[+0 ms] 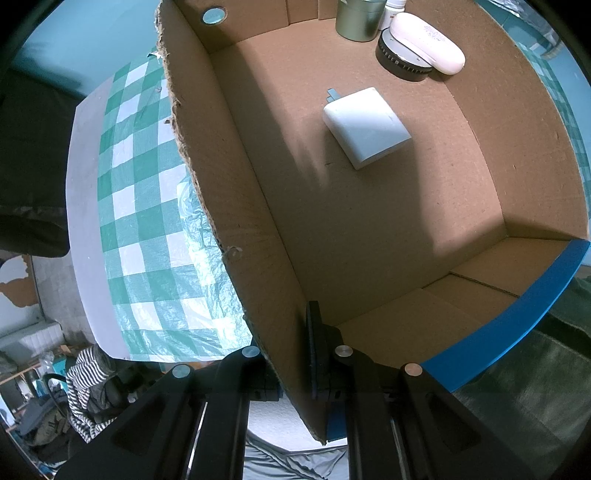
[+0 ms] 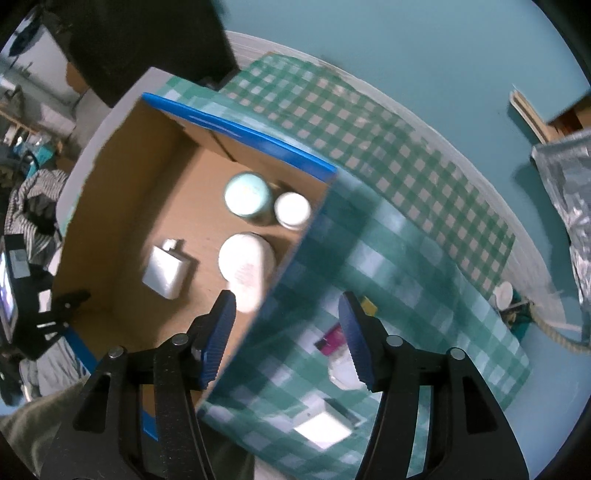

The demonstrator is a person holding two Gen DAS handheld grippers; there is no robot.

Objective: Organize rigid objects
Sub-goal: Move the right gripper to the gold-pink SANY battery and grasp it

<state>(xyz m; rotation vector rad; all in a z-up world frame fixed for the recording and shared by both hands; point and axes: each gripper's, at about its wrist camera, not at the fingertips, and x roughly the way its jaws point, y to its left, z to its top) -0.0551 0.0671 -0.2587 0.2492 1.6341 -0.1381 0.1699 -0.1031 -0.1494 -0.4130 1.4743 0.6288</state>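
Below, left claw [image 1: 295, 354] clamped on the side wall of the cardboard box [image 1: 229, 206], one finger inside, one outside, pointing down at a desk [image 1: 86, 221] draped with a green checked cloth [image 1: 144, 221]. Inside the box: white charger [image 1: 365, 127] flat near the middle of the floor; grey tin [image 1: 356, 18], small white bottle [image 1: 393, 11], black round piece [image 1: 399, 61] and white oval case [image 1: 426, 42] grouped in the far corner, the case leaning on the round piece. Blue strip [image 1: 517, 321] along the near rim.

Seen from the right wrist: right claw [image 2: 288, 332] about half open and gripping nothing, hanging straight down astride the box's near wall. Blurred small things on the cloth outside the box, among them a white square block [image 2: 321, 428] and something pink [image 2: 332, 338] near the right finger.
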